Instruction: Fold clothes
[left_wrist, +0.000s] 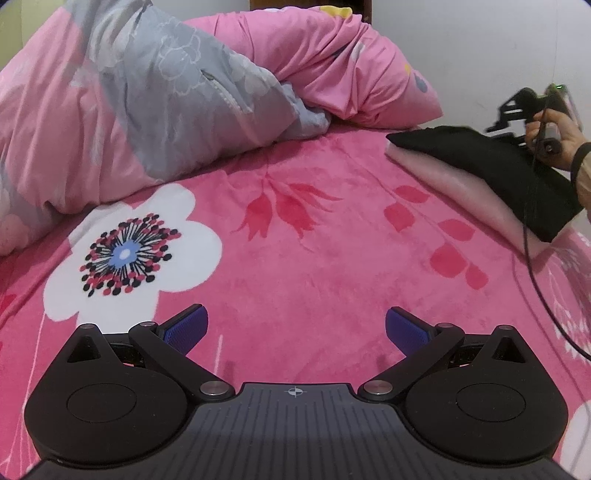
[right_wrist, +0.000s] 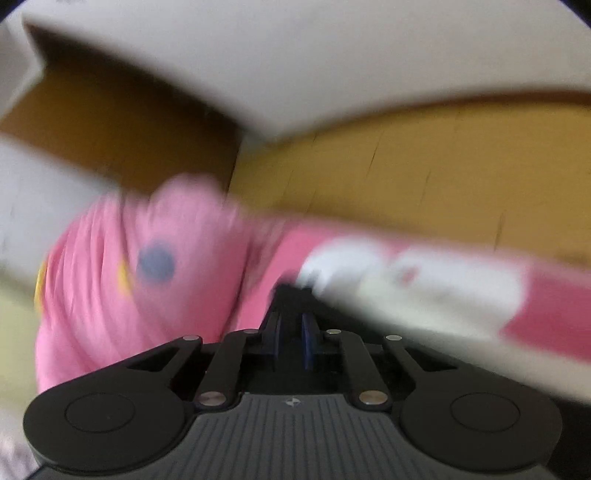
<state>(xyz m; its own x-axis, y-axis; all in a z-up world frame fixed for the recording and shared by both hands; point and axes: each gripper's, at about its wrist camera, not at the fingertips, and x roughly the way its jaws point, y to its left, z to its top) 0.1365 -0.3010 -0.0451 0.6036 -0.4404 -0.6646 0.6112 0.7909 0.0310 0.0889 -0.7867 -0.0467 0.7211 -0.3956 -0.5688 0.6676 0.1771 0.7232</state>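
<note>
Pink floral bedding (left_wrist: 295, 258) covers the bed, duvet (left_wrist: 129, 110) bunched at the back, leaving room to fold. Left gripper (left_wrist: 295, 326) hovers with jaws released. Right gripper (left_wrist: 506, 114), jaws nearly clenched, reaches the folded black garment (left_wrist: 498, 166) near the bed's right edge; whether it grips is unclear.

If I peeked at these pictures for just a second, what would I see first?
First you'd notice the bright pink blanket covering the bed, with a big white flower at the left. Behind it lies a bunched pink and grey quilt. At the right edge sits a folded black garment on a pale pink one, and the left gripper hangs wide open over the blanket.
</note>
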